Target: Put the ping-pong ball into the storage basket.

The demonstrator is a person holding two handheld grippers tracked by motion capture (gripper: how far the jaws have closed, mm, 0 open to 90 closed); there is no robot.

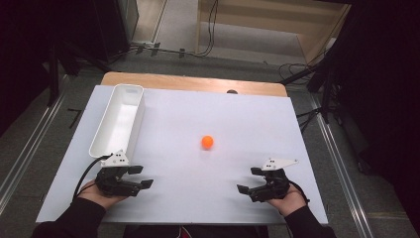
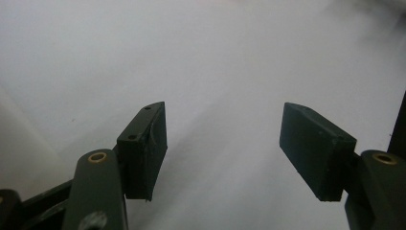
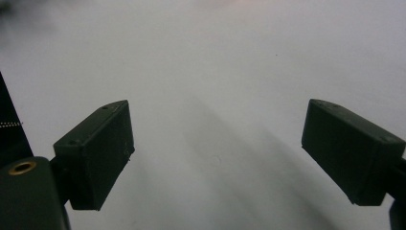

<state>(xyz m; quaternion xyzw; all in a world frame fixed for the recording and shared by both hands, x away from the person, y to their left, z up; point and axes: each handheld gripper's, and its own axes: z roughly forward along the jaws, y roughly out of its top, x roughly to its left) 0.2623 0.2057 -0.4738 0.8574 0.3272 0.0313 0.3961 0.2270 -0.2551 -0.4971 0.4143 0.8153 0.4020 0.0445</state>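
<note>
A small orange ball (image 1: 207, 142) sits alone near the middle of a white table (image 1: 247, 119), which serves as the landmark here. To the ball's left, along the table's left side, lies a long white bin (image 1: 119, 120), empty as far as can be seen. Nearer the person than the ball, and well apart from it, the left gripper (image 1: 140, 177) and right gripper (image 1: 249, 179) rest low over the table's near edge, one on each side, each held in a hand with dark sleeves behind. Both point inward toward each other, jaws spread wide with nothing between them. The step in hand looks like reaching for the ball; a round ball rolls easily, so one gripper should probably come straight down over it, jaws straddling it evenly, then close gently on its widest part.
</note>
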